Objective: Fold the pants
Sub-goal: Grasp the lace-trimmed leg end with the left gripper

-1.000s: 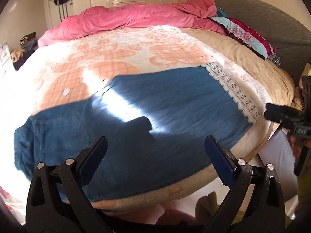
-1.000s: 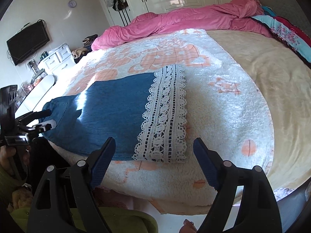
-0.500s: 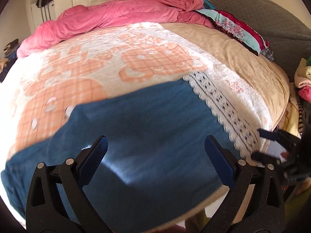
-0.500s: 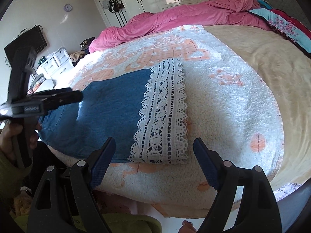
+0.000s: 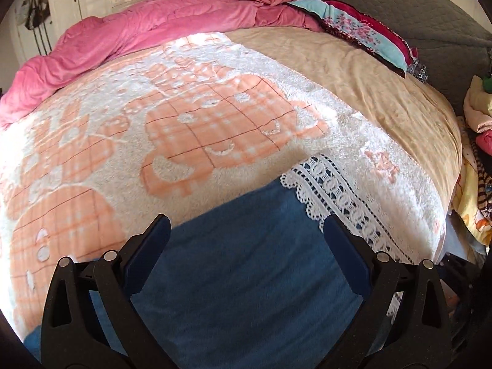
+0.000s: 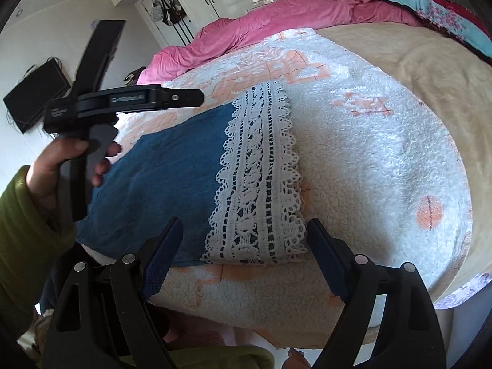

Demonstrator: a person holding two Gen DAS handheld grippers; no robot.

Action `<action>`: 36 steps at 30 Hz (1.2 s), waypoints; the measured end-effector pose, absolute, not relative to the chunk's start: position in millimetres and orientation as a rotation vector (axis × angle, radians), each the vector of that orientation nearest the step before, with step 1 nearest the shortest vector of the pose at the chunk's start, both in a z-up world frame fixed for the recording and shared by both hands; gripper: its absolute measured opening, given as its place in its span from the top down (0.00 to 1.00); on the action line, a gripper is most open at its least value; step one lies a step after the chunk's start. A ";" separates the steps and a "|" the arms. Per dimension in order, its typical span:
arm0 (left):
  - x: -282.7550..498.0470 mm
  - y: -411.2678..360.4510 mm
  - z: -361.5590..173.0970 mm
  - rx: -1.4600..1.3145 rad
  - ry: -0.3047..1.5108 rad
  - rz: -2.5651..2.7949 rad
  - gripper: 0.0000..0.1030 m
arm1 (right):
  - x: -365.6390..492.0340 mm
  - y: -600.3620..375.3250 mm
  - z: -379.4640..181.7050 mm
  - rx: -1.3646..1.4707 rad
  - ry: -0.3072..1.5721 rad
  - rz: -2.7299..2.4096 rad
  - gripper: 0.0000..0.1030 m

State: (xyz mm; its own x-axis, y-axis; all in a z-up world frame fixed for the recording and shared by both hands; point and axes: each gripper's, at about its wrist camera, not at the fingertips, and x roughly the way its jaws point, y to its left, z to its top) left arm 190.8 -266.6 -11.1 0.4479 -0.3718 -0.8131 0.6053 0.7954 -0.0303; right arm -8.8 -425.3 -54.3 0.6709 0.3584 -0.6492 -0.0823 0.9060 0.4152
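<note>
Blue denim pants (image 5: 246,276) with a white lace hem (image 5: 332,196) lie flat along the near edge of the bed. My left gripper (image 5: 246,224) hangs open above the blue cloth close to the hem, with nothing between its fingers. In the right wrist view the pants (image 6: 160,169) stretch away to the left and the lace hem (image 6: 258,178) lies straight ahead. My right gripper (image 6: 244,224) stands open just short of the hem's near end, holding nothing. A hand in a green sleeve (image 6: 18,230) holds the left gripper (image 6: 190,97) over the pants.
A fleecy white and orange blanket (image 5: 200,129) covers the bed under the pants. A pink duvet (image 5: 147,30) and a floral pillow (image 5: 363,30) lie at the far side. Piled clothes (image 5: 479,117) sit to the right of the bed. A TV (image 6: 33,95) hangs at left.
My left gripper has travelled along the pants from the waist end toward the lace hem. In the right wrist view it came in from the left. The right gripper barely moved.
</note>
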 end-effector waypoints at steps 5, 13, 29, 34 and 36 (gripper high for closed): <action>208.0 -286.3 -24.0 0.315 0.943 -0.666 0.09 | -6.3 -423.4 -52.9 0.366 0.799 0.264 0.30; 225.2 -314.7 -46.7 0.361 1.025 -0.824 0.36 | 4.0 -421.4 -56.0 0.367 0.803 0.289 0.38; 222.5 -317.5 -57.1 0.323 1.067 -0.965 0.59 | 14.4 -415.6 -60.3 0.365 0.790 0.304 0.61; 224.2 -319.0 -58.2 0.255 1.115 -0.888 0.59 | 18.5 -412.8 -60.1 0.339 0.784 0.289 0.64; 220.9 -322.0 -57.4 0.282 1.100 -0.875 0.62 | 19.7 -409.6 -58.2 0.315 0.783 0.286 0.67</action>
State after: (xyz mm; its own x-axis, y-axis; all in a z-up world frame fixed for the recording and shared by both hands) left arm 220.9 -322.0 -57.4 0.1702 -0.4749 -0.8634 0.7350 0.6448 -0.2098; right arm 19.7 -409.6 -58.2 0.6750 0.3648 -0.6413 -0.1340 0.9154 0.3796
